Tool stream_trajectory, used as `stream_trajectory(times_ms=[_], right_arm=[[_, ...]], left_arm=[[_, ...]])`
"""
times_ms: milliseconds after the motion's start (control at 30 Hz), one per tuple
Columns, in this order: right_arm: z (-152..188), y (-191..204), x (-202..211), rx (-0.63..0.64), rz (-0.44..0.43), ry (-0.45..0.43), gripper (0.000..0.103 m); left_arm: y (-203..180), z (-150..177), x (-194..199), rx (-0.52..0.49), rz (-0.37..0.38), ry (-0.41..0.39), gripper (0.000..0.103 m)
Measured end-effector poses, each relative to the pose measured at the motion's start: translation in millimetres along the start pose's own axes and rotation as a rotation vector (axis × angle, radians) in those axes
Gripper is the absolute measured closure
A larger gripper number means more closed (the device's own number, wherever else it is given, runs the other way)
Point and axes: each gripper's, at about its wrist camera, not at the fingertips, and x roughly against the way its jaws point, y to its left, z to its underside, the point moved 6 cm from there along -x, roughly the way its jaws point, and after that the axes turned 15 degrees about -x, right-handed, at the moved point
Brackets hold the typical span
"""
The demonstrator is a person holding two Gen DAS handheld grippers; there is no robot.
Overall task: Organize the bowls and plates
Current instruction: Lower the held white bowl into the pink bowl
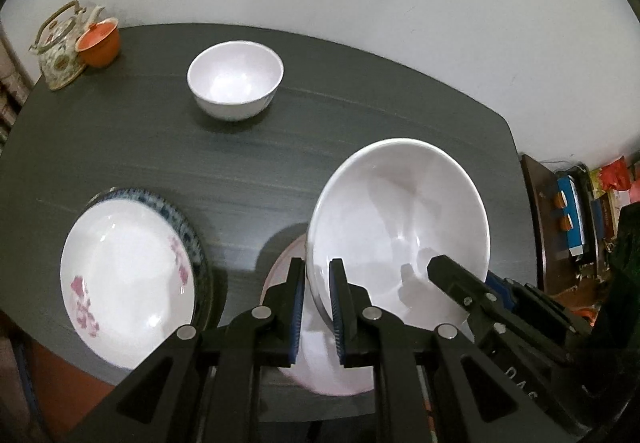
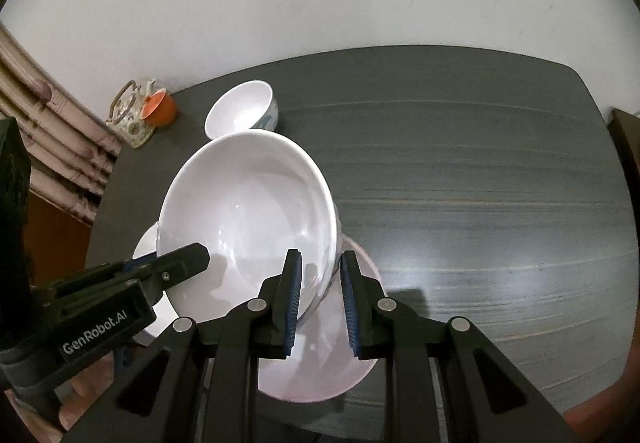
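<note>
A large white bowl (image 1: 400,227) (image 2: 248,219) hangs tilted over a pinkish white plate (image 1: 320,371) (image 2: 320,375) on the dark table (image 1: 248,171). My left gripper (image 1: 317,265) is shut on the bowl's left rim. My right gripper (image 2: 320,255) straddles the opposite rim, one finger inside and one outside, shut on it. In each wrist view the other gripper's black finger reaches into the bowl. A small white bowl (image 1: 235,83) (image 2: 240,111) stands farther back. At the left, a white plate with pink flowers (image 1: 128,283) lies on a blue-rimmed plate (image 1: 188,227).
A patterned teapot (image 1: 60,43) (image 2: 128,119) and an orange lidded cup (image 1: 98,43) (image 2: 160,109) stand at the table's far left corner by the white wall. A cluttered shelf (image 1: 572,219) is off the table's right edge. The right half of the table (image 2: 480,203) is bare.
</note>
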Motion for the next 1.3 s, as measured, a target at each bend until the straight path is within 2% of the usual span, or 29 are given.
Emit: stream_trajectory(times_ms=[300,567,1133,1300], right_arm=[[26.5,-8.4,-10.4,-0.005,0.026,0.038,0.084],[43.3,-19.6,-27.1,-0.011,0.052,0.082,0.084],[49.5,-29.3,-41.0,-0.023,0.069,0.117,0.082],[49.6,-27.8,-44.7,-0.018,0.082,0.118,0.082]], left_arm=[[2.1,30.3,-14.2,0.018,0.008,0.049,0.090],[1.1,44.7,-33.3,0.019,-0.026,0.088,0.090],[-8.8,47.2,-52.7,0.010,-0.070,0.116,0.090],[-14.4,41.7,-53.5,-0.004,-0.113,0.096,0.090]])
